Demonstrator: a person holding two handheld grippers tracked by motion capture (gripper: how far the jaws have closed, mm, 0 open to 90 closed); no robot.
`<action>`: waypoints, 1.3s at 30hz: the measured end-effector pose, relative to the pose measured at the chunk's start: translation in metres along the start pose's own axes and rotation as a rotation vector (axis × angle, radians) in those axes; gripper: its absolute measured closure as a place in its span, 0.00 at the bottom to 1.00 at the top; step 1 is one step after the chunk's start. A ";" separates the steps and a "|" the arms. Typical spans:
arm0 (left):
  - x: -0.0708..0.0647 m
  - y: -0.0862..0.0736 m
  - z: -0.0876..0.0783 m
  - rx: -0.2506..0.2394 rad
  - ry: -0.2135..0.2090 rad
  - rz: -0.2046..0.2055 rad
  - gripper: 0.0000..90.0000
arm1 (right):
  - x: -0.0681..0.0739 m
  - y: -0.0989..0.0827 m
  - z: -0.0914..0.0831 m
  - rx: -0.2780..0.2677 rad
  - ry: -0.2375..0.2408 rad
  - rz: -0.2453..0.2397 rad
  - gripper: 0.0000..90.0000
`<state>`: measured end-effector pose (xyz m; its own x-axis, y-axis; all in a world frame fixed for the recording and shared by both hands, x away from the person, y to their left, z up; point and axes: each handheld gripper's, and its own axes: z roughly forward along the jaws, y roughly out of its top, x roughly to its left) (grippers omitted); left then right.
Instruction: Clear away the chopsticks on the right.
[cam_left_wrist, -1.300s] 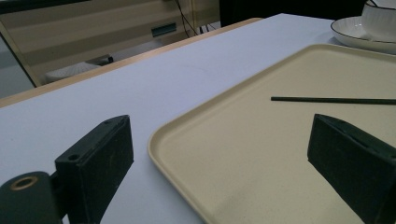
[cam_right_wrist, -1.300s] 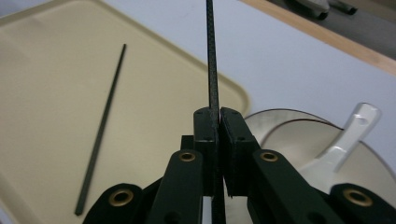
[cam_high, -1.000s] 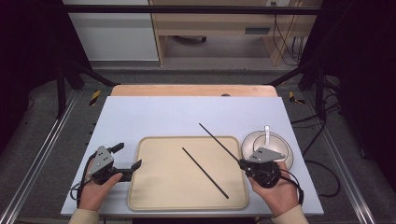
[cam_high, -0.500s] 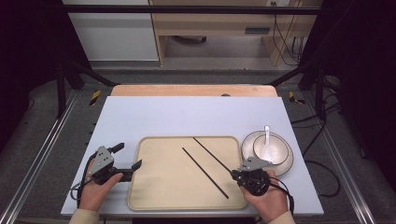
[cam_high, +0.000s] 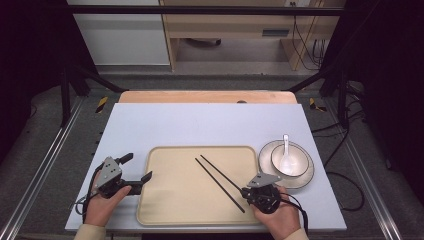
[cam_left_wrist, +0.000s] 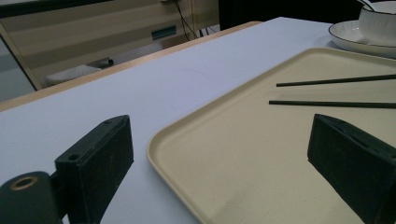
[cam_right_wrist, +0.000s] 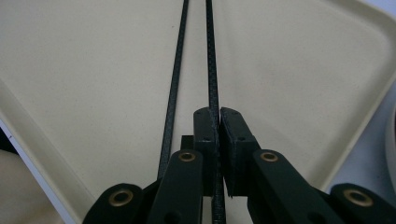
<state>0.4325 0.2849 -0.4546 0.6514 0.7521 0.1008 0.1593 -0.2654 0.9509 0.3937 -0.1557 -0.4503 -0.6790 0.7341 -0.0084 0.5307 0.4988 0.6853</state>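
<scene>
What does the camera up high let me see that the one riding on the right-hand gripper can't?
High view alone: the left gripper with jaws apart at the tray's edge, a plate, a bowl on it with a white spoon inside.

Right gripper view alone: the right gripper shut on one chopstick, close up.

Shared: the beige tray and a second chopstick lying on it.

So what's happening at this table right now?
A person works two hand-held grippers. The right gripper has its jaws shut on one black chopstick, held just over the beige tray beside a second chopstick lying there. The left gripper waits open at the tray's left edge, holding nothing. A bowl with a white spoon sits on a plate right of the tray.
</scene>
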 end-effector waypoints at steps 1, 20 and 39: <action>0.000 0.000 0.000 -0.001 0.000 -0.001 0.07 | 0.001 0.000 0.001 0.002 0.002 0.004 0.95; -0.010 0.007 0.005 0.008 -0.046 -0.003 0.08 | 0.001 0.001 0.014 -0.040 0.043 0.028 0.76; -0.025 0.025 0.028 0.146 -0.089 0.006 0.31 | -0.035 0.035 0.009 -0.220 0.030 0.015 0.08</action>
<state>0.4409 0.2424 -0.4411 0.7151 0.6951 0.0740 0.2570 -0.3599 0.8969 0.4403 -0.1596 -0.4320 -0.6885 0.7249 0.0226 0.4195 0.3726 0.8278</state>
